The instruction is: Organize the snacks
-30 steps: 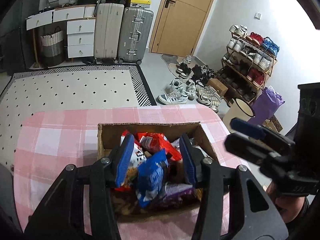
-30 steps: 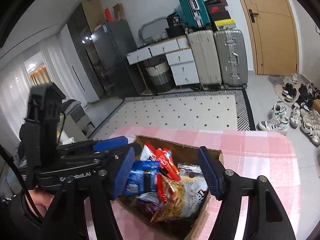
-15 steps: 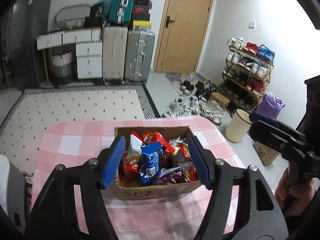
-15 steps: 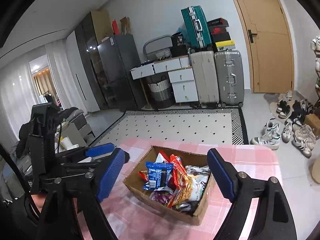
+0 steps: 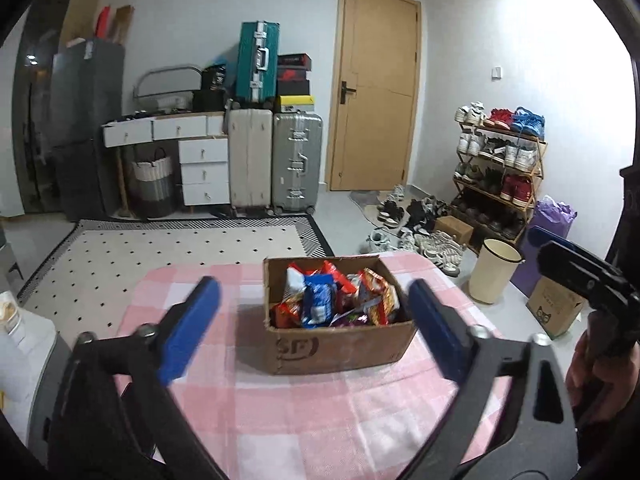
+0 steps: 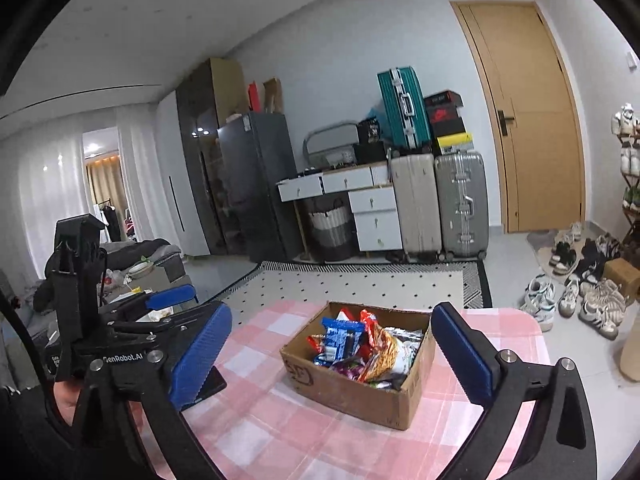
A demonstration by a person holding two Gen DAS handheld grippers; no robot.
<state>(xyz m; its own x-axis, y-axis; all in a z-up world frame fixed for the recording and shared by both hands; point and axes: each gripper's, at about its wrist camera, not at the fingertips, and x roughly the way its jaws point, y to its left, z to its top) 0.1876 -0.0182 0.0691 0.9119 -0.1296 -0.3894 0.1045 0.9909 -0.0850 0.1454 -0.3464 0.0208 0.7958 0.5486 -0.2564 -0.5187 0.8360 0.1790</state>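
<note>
The snack packets (image 5: 332,300) all sit heaped in the cardboard box (image 5: 340,346) toward the bench's (image 5: 320,420) far edge. Both the left tool (image 5: 316,328) and right tool (image 6: 332,356) hang spread apart, empty, short of it. Judging by this, the snacks look gathered with little left.

A lived-in home, likely an apartment entry and living area. A wooden door (image 5: 376,88) is standing shut beside a shoe rack (image 5: 498,172) crowded with sneakers, more shoes (image 5: 416,224) lying on the floor. Suitcases (image 5: 276,160) are standing against the wall near white drawers (image 5: 202,170) and a laundry basket (image 5: 154,184). A dotted rug (image 5: 168,246) is covering the floor, and white curtains (image 6: 48,188) are hanging by a sofa (image 6: 140,254).
</note>
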